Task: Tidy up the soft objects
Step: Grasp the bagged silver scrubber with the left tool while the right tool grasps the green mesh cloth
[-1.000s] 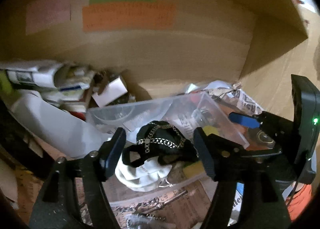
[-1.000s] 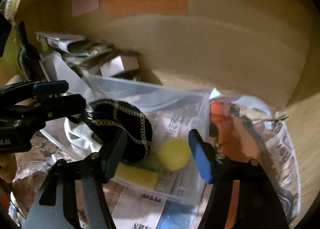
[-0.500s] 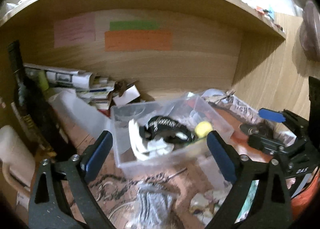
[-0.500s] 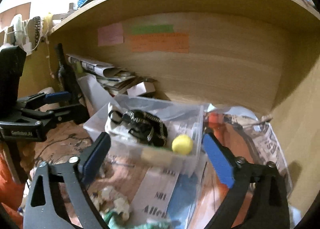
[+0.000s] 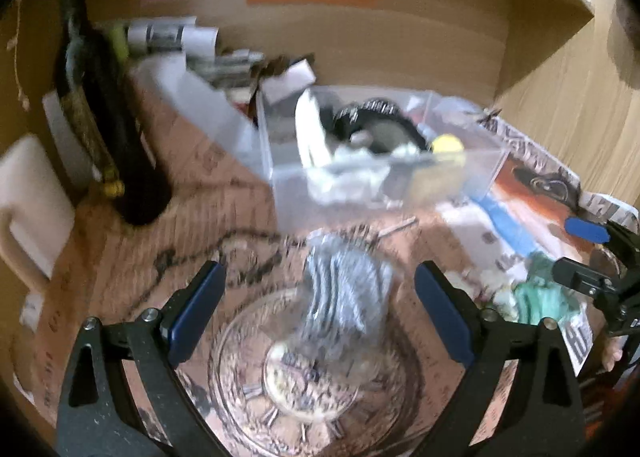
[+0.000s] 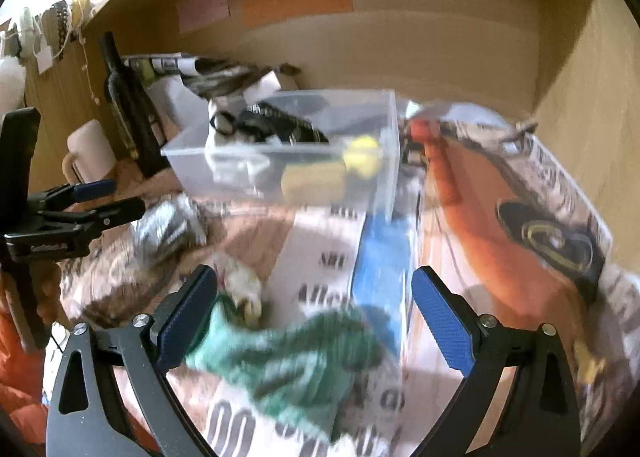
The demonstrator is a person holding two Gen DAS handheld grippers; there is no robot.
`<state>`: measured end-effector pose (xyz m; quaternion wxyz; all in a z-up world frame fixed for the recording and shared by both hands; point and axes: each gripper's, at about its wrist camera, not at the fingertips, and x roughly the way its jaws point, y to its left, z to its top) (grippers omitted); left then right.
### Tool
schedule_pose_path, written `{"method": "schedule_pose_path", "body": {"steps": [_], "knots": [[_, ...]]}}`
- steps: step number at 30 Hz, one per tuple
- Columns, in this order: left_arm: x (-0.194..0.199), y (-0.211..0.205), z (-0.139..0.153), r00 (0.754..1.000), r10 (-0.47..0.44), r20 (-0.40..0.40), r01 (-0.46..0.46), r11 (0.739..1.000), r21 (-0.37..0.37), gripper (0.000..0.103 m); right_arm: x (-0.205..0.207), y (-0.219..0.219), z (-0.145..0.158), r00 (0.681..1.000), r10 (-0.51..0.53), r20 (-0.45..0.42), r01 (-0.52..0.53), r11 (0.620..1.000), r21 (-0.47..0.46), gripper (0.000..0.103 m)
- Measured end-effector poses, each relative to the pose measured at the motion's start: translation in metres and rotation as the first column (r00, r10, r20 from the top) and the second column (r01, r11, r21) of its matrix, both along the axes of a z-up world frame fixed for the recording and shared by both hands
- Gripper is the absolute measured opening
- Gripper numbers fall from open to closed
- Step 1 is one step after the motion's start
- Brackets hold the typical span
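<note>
1. I'm seeing both sets of jaws spread wide with nothing between the pads. The left gripper (image 5: 316, 311) is hovering over the grey striped bundle (image 5: 346, 297); the right gripper (image 6: 314, 315) is hovering over the green cloth (image 6: 296, 361).
2. The clear bin (image 6: 384, 145) is sitting further back on the shelf, already holding a black chain-trimmed piece (image 6: 276, 123), a white cloth (image 5: 310, 137), a yellow ball (image 6: 362, 157) and a yellow sponge (image 6: 312, 179). Green cloth and grey bundle are lying outside it, on the newspaper (image 6: 516, 193) and near a glass dish (image 5: 320, 389).
3. Both views are smearing, so I'm judging edges loosely. Risk: I'm closing beside the cloth and pinching newspaper instead.
4. The green cloth is lying just beside a small pale crumpled item (image 6: 244, 289). A wide grab is likely dragging that along.
5. The grey bundle is partly overlapping the glass dish. Coming down hard there is risking a fingertip striking glass or shoving the dish.
6. A dark bottle (image 5: 108, 109) and a white mug (image 5: 28, 209) are standing to the left of the bin. A wide swing with the left arm is risking a knock.
7. The grippers are working near each other; carrying both loads to the bin together is risking a clash at its rim.
</note>
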<state>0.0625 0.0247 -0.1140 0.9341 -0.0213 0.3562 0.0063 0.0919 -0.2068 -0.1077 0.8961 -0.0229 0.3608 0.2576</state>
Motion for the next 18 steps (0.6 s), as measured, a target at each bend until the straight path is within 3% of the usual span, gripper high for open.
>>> {"method": "schedule_pose_path", "body": {"steps": [4, 14, 18], "knots": [[-0.003, 0.003, -0.015, 0.999, 0.012, -0.034, -0.013, 1.000, -0.026, 0.096, -0.006, -0.007, -0.015, 0.998, -0.004, -0.060, 0.004, 1.000, 0.002, 0.097], [0.002, -0.008, -0.029, 0.998, -0.021, -0.066, 0.018, 0.999, -0.032, 0.053, -0.012, -0.013, -0.024, 0.998, -0.007, -0.068, 0.004, 0.999, -0.044, 0.045], [0.000, -0.010, -0.027, 0.998, -0.034, -0.051, 0.033, 0.999, -0.024, 0.038, -0.010, -0.019, -0.023, 0.997, -0.026, -0.066, 0.025, 0.999, -0.027, 0.035]]}}
